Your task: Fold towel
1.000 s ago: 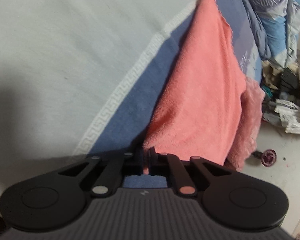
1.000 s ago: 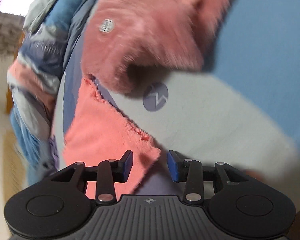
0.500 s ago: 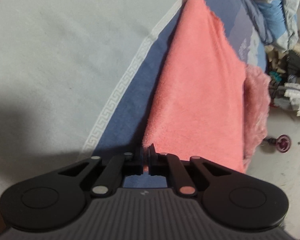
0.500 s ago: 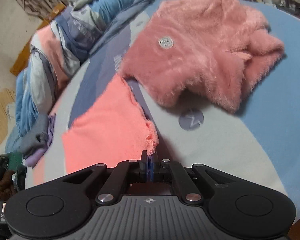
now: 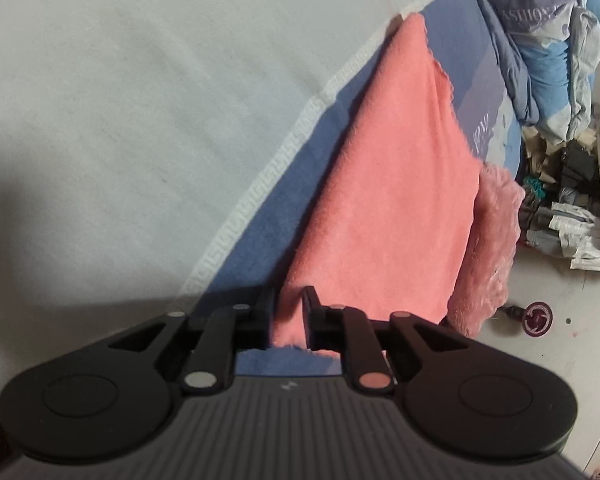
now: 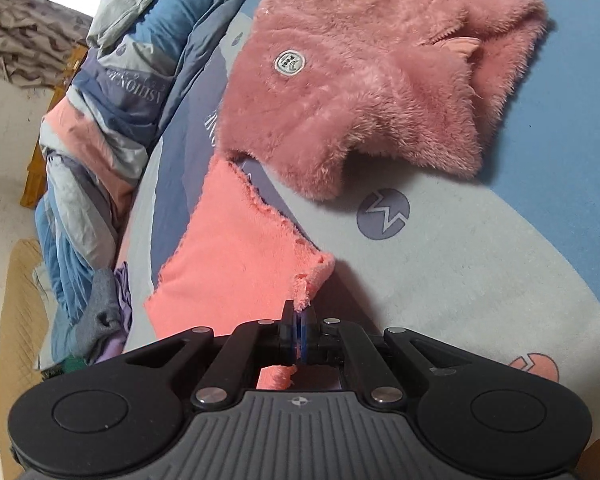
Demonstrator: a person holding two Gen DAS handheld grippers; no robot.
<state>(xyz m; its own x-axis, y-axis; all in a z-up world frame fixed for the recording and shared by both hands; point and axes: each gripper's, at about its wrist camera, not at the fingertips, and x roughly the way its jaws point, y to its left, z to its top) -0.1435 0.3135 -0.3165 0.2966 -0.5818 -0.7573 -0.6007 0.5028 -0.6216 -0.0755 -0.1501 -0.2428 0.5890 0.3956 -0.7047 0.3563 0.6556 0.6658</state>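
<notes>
A salmon-pink towel (image 5: 388,200) lies flat on the bed, running away from my left gripper (image 5: 289,308). The left jaws stand slightly apart, and the towel's near corner sits loosely between them. In the right wrist view the same towel (image 6: 236,256) spreads to the left, with a frayed edge on its far side. My right gripper (image 6: 299,316) is shut on another of its corners, which is pinched and lifted a little off the sheet.
A fuzzy pink garment (image 6: 360,80) lies just beyond the towel, touching its far end, and shows as a fuzzy edge (image 5: 492,248) in the left view. Rumpled bedding (image 6: 100,100) is piled along the bed's side. Clutter (image 5: 572,208) covers the floor past the bed's edge.
The left jaws, shut on the towel corner before, have parted. The right gripper closed on its corner half a second ago, still holds it, and has shifted slightly.
</notes>
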